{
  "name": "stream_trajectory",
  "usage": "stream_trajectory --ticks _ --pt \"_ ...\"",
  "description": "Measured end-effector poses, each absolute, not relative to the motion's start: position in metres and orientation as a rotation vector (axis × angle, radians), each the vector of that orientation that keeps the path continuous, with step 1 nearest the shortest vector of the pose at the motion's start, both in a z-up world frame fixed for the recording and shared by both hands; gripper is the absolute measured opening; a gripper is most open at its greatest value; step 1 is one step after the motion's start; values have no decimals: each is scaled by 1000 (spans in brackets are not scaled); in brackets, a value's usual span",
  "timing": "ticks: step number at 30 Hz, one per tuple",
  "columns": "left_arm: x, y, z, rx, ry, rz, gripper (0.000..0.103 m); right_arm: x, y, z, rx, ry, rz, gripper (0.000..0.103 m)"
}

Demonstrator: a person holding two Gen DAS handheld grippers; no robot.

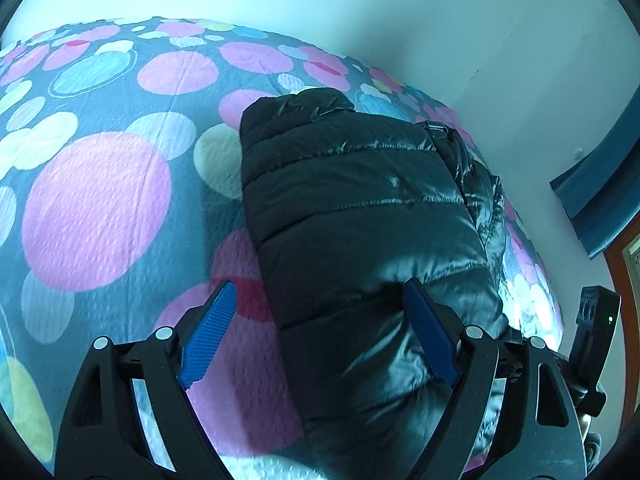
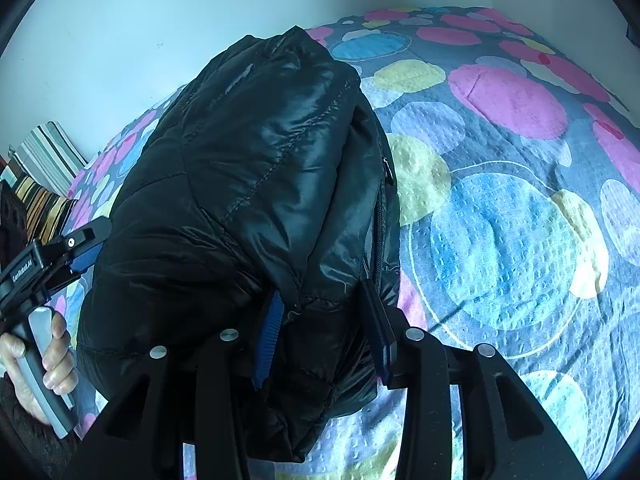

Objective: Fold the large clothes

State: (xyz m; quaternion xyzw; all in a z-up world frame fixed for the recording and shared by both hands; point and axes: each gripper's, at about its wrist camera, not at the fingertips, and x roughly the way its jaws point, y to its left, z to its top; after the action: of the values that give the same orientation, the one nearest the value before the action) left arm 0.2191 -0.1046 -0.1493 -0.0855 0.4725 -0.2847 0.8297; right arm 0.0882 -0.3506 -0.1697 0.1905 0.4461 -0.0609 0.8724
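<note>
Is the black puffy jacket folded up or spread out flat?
Folded. The jacket sits as a thick narrow bundle with layers stacked on the spotted bedspread, no sleeves sticking out.

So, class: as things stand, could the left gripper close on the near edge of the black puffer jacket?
Probably yes. The left gripper stands open over the black puffer jacket on the bedspread, one finger already against the fabric, and nothing lies between.
</note>
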Motion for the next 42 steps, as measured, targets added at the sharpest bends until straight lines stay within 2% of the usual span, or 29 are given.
stream_trajectory --ticks 8,10,12,18,27,42 --pt "229 -114 -150 -154 1000 -603 85 83 -359 -160 465 906 -82 45" --pt "229 -111 -151 -159 1001 -598 85 81 -364 -153 500 894 -60 50" --pt "230 -110 -151 -167 1007 -602 85 76 -372 -140 523 859 -71 65" --pt "230 -110 -151 -163 1007 -610 85 79 -398 -124 508 811 -141 65" --pt "233 -112 -152 -167 1011 -612 85 122 -423 -168 613 916 -93 65" --pt "235 -117 -155 -177 1016 -618 86 152 -430 -193 738 938 32 65"
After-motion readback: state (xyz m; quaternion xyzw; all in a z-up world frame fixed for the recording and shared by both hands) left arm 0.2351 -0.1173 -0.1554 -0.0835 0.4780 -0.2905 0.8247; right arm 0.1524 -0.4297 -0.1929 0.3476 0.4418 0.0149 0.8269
